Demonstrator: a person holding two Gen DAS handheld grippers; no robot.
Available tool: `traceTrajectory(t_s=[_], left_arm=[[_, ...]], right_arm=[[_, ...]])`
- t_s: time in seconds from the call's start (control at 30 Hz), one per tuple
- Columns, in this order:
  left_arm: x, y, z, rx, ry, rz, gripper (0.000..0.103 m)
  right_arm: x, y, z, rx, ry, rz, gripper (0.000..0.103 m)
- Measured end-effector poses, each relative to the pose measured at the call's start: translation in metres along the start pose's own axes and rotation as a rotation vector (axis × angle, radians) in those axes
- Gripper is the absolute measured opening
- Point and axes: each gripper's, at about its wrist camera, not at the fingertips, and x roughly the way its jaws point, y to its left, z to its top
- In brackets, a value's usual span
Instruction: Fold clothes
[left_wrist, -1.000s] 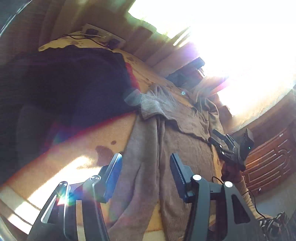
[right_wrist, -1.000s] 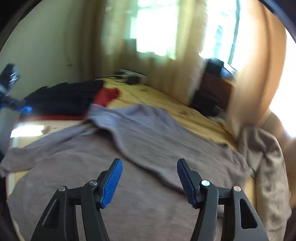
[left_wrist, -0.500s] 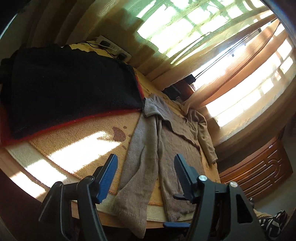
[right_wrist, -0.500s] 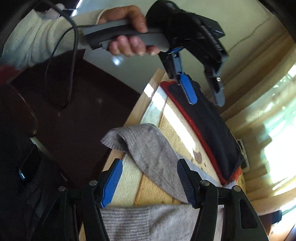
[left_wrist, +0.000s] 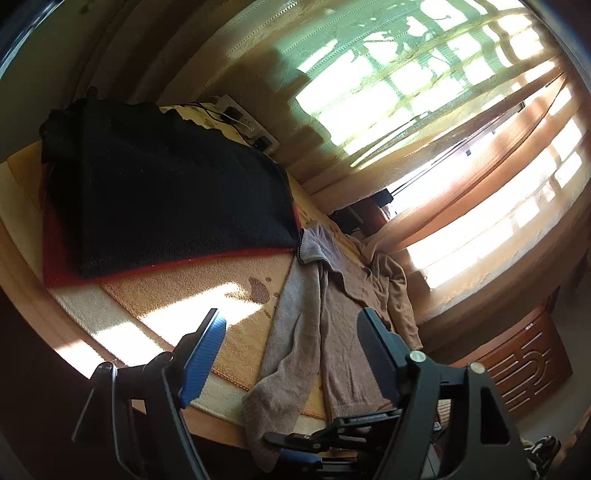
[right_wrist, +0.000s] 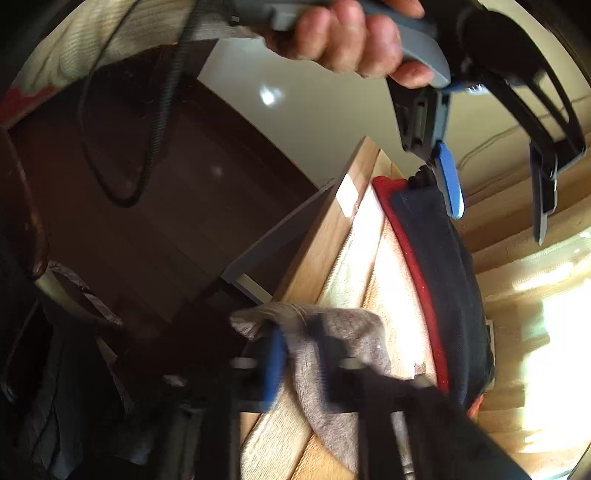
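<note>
— Two tools to log. Nearest first: right tool (right_wrist: 299, 369)?

— Smeared by blur. Its jaws stand either side of the sweater sleeve (right_wrist: 332, 332), cuff end, right at the near edge of the bed (right_wrist: 325, 240). Gap looks narrow, but I cannot tell if it is clenched on the knit or not.

— Left tool (left_wrist: 291, 354)?

— Released, nothing in it, hanging above the near edge. The right view shows it too, up high in the person's hand (right_wrist: 354, 40), jaws apart.

— Where's the garment?

— Grey-brown sweater (left_wrist: 343, 332) lies flat along the right side of the bed, hem near, collar far. One sleeve droops over the near edge, the other trails off right.

— Handling?

— My read: light, soft, floppy knit. It will stretch and sag rather than hold a line. Not fragile or slippery, and it may drag on the mat. Pinch at the cuff or the hem corners. A mid-panel grab would just bunch it.

— What do the views not share?

— Only the left view gives the whole layout: sweater body, black garment (left_wrist: 166, 203) on a red layer (left_wrist: 59, 266) far left, touching the sweater's far end, curtains (left_wrist: 369, 74) beyond. Only the right view shows the cuff between the jaws, plus dark floor below the bed edge.
</note>
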Motion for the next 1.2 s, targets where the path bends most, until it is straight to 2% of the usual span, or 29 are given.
traceTrajectory(t_s=[0.1, 0.23, 0.4, 0.53, 0.63, 0.7, 0.87, 1.0, 1.2], left_arm=[[-0.017, -0.001, 0.005, -0.002, -0.063, 0.004, 0.078], [-0.041, -0.006, 0.014, 0.005, -0.180, -0.047, 0.080], [0.023, -0.023, 0.021, 0.035, -0.093, -0.102, 0.081], [0.079, -0.037, 0.027, 0.058, -0.011, -0.144, 0.081], [0.125, -0.050, 0.031, 0.080, 0.049, -0.161, 0.081], [0.163, -0.064, 0.034, 0.104, 0.085, -0.139, 0.081], [0.253, -0.096, 0.045, 0.167, 0.100, 0.038, 0.081], [0.303, -0.100, 0.051, 0.121, 0.101, 0.134, 0.081], [0.348, -0.090, 0.056, 0.029, 0.072, 0.297, 0.081]], right_arm=[[-0.012, -0.037, 0.002, 0.087, -0.027, -0.037, 0.005], [-0.056, -0.134, 0.000, 0.281, -0.095, -0.200, 0.005], [-0.133, -0.265, -0.019, 0.537, -0.202, -0.445, 0.005], [-0.166, -0.343, -0.037, 0.677, -0.207, -0.564, 0.005], [-0.172, -0.377, -0.050, 0.728, -0.184, -0.613, 0.005], [-0.178, -0.390, -0.057, 0.757, -0.181, -0.615, 0.005], [-0.195, -0.411, -0.056, 0.779, -0.199, -0.671, 0.005], [-0.190, -0.430, -0.058, 0.810, -0.204, -0.710, 0.005], [-0.160, -0.450, -0.090, 0.914, -0.217, -0.634, 0.005]])
